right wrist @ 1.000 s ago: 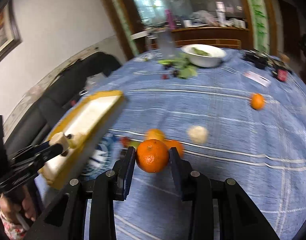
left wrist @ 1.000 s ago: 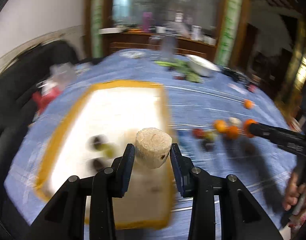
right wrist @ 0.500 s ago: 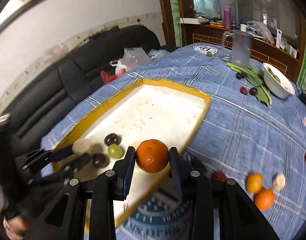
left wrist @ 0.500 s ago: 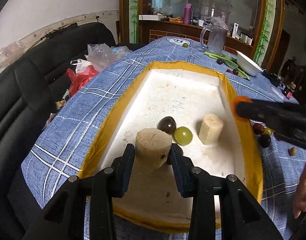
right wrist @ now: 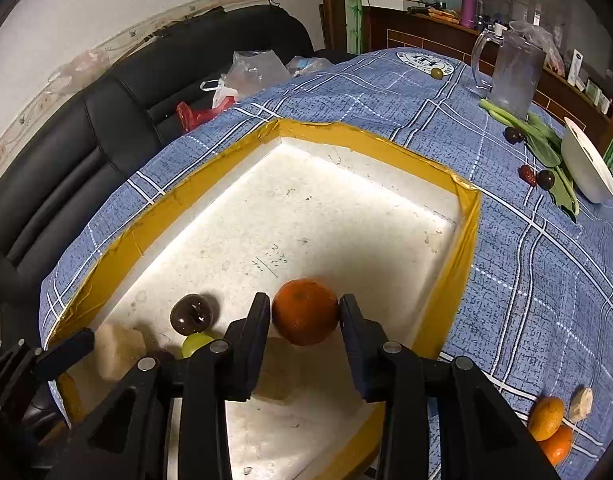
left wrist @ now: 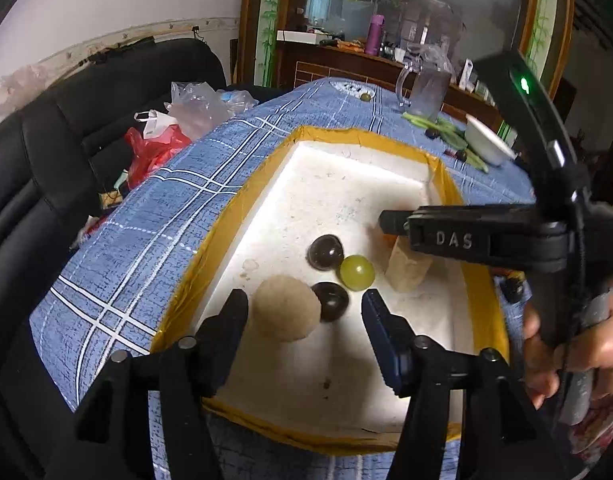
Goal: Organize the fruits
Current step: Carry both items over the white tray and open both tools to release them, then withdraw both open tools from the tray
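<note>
Orange almost wholly masked by right gripper in left wrist view. Pale chunk top covered likewise. Green grape and dark fruit partly screened behind right finger. Tray near corner cut off.

Both wrist cams looked down close from above, sharing the yellow-rimmed white foam tray.

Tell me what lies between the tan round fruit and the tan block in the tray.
In the left wrist view, a dark fruit and a green grape lie between the tan round fruit and the tan block.
</note>
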Demonstrator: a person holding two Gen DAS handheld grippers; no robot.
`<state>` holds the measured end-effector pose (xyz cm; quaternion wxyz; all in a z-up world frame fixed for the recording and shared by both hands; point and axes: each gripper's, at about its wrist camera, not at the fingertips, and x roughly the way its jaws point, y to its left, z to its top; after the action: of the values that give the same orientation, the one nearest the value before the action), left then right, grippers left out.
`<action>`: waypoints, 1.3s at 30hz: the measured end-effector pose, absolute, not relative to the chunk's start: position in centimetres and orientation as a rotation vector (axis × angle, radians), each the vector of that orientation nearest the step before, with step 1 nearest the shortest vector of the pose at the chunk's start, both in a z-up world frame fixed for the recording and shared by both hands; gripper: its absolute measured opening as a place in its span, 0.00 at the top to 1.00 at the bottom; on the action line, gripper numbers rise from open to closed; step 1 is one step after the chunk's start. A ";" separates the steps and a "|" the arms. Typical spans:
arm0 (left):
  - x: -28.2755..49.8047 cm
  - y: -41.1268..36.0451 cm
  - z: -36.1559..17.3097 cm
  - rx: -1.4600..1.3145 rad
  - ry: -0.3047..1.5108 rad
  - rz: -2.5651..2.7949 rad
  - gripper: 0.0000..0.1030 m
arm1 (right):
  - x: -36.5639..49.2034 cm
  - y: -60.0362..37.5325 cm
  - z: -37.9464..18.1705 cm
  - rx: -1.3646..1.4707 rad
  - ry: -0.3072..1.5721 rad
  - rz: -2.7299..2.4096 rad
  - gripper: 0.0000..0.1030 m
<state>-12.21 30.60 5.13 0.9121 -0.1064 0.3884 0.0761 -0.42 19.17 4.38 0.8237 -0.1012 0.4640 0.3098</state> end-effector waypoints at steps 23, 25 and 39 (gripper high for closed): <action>-15.9 20.4 10.8 -0.042 0.679 0.008 0.23 | -5.8 -5.6 10.9 -0.076 0.738 0.334 0.28; -15.7 19.4 10.6 -0.022 0.688 -0.018 0.23 | -5.5 -8.9 11.0 -0.039 0.741 0.278 0.28; -14.1 15.1 8.4 0.081 0.757 -0.091 0.23 | -3.4 -15.2 6.5 0.117 0.831 0.214 0.28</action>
<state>-14.07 15.06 8.37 0.9273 0.0397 0.3695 -0.0442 -3.38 -15.18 6.54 0.9078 0.0567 0.4025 0.1037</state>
